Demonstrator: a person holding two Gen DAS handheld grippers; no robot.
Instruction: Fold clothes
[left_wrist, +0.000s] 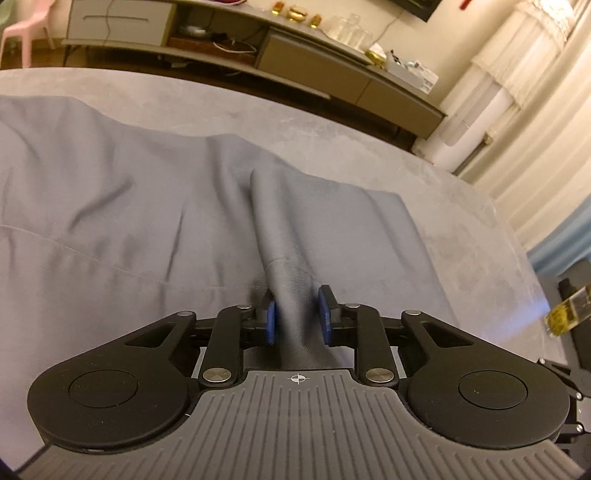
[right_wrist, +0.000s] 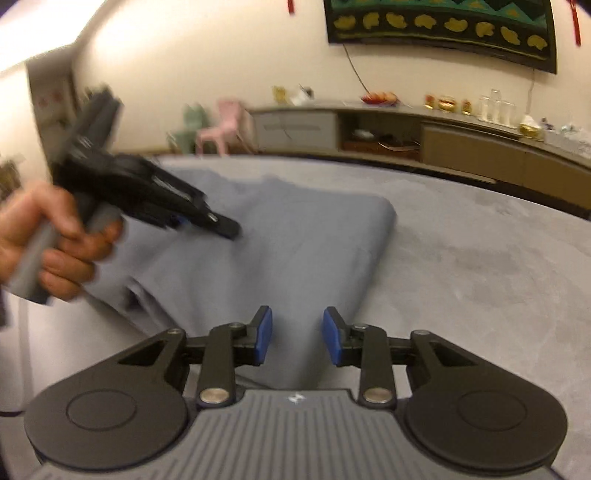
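Note:
A grey-blue garment (left_wrist: 110, 192) lies spread on the grey soft-covered table (left_wrist: 461, 221). My left gripper (left_wrist: 298, 317) is shut on a raised ridge of this cloth, which runs up from between its blue pads (left_wrist: 271, 317). In the right wrist view the same garment (right_wrist: 303, 236) is folded over, with a rounded edge at the right. My right gripper (right_wrist: 298, 339) hovers at its near edge, its jaws open and the cloth lying flat beneath the gap. A hand (right_wrist: 55, 236) holds the left gripper (right_wrist: 227, 227), blurred, its tip low over the garment's left part.
A long low sideboard (left_wrist: 332, 70) with glasses and small ornaments stands beyond the table's far edge. Pink and green plastic chairs (right_wrist: 221, 129) are at the far left. A yellowish bottle-like object (left_wrist: 565, 314) sits off the table's right edge. Bare table top (right_wrist: 480, 277) shows right of the garment.

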